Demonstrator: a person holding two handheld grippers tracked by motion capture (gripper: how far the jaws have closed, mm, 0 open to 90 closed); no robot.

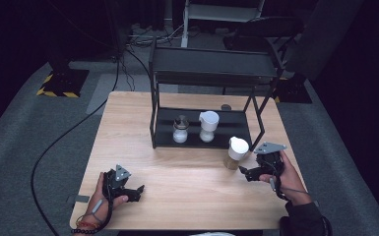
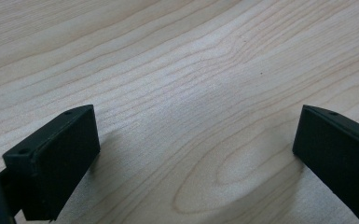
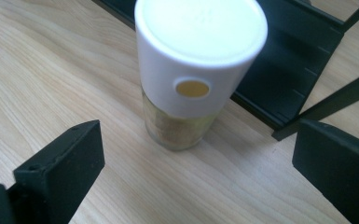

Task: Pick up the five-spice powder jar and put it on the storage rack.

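Note:
A clear jar with a tall white cap stands on the wooden table just in front of the black rack's right leg. In the right gripper view the jar is upright ahead of the jaws, its cap bearing a yellow dot, tan contents below. My right gripper is open, right beside the jar and apart from it; its span holds nothing. My left gripper rests near the table's front left, open over bare wood. Each is held by a person's hand.
A black two-level rack stands at the table's far middle. On its lower shelf sit a small glass jar with a metal lid and a white pitcher-like container. Its right leg runs close to the capped jar.

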